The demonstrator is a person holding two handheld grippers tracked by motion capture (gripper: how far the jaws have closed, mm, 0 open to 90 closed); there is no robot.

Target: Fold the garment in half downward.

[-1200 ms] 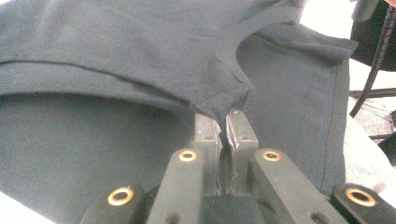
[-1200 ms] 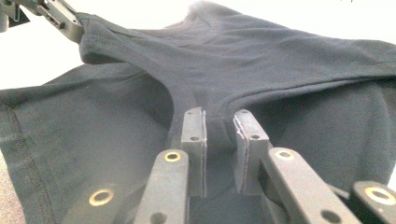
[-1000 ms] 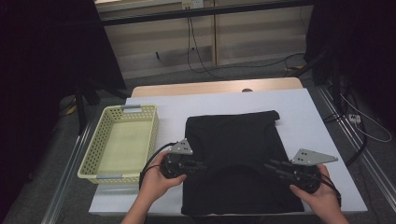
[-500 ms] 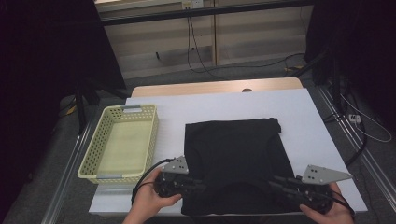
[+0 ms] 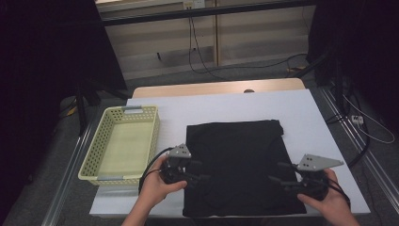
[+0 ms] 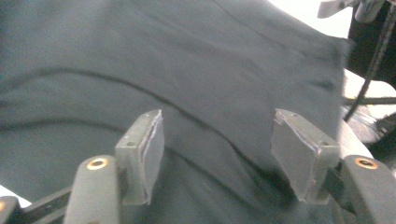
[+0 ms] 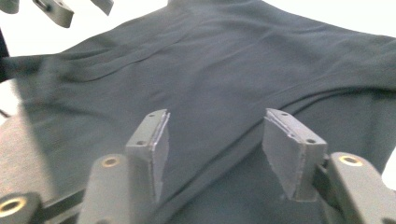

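Note:
A black cloth (image 5: 240,165) lies folded flat on the white table top (image 5: 310,113), its near edge close to the table's front. My left gripper (image 5: 201,171) rests over the cloth's left edge, jaws pointing right. My right gripper (image 5: 276,172) rests over the right part, jaws pointing left. Both have just been opening. In the left gripper view the left gripper (image 6: 224,154) stands open over the cloth (image 6: 187,70), pinching nothing. In the right gripper view the right gripper (image 7: 219,149) is likewise open above the wrinkled cloth (image 7: 224,60).
A pale yellow-green mesh basket (image 5: 155,136) stands empty at the table's left. A wooden top (image 5: 216,88) adjoins the far edge. Cables trail on the floor behind and to the right. Metal rails run along both sides of the table.
Both grippers pulled the cloth's near part toward the front edge and flattened it, then opened and let go. The hands have come slightly forward again.

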